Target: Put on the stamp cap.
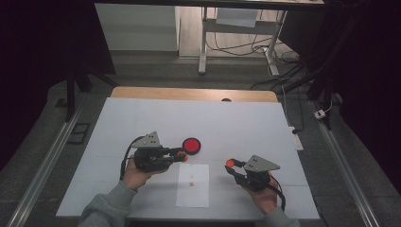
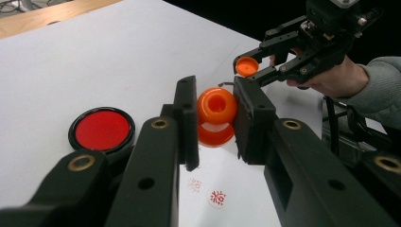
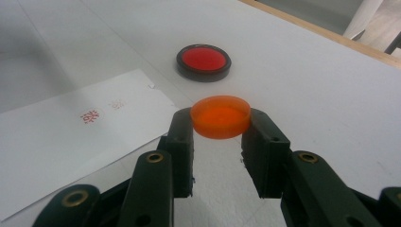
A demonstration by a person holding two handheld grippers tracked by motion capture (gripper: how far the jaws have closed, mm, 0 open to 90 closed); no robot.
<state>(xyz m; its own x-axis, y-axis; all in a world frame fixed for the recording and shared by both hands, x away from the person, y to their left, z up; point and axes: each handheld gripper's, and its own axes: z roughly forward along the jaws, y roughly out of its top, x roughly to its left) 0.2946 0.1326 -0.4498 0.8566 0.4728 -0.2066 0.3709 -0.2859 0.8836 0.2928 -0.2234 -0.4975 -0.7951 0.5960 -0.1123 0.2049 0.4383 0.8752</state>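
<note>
A person sits at a table covered with a white sheet and holds a gripper in each hand. The left gripper has its two black jaws squeezed on an orange stamp. The stamp is a small round thing with a hole in its end, and it is pinched from both sides, so it is up off the table. From above, the left gripper is near the middle of the table, just above the top edge of a white paper. The right gripper has its jaws shut on a flat orange cap, one jaw on each side of it. The cap is held up in the air with its flat side up. From above, the right gripper is to the right of the paper, and the two grippers are apart with a gap between them. The paper lies flat on the sheet, and it has two small red marks on it. A round red ink pad in a black dish sits on the sheet, close to the left gripper and a bit further back
</note>
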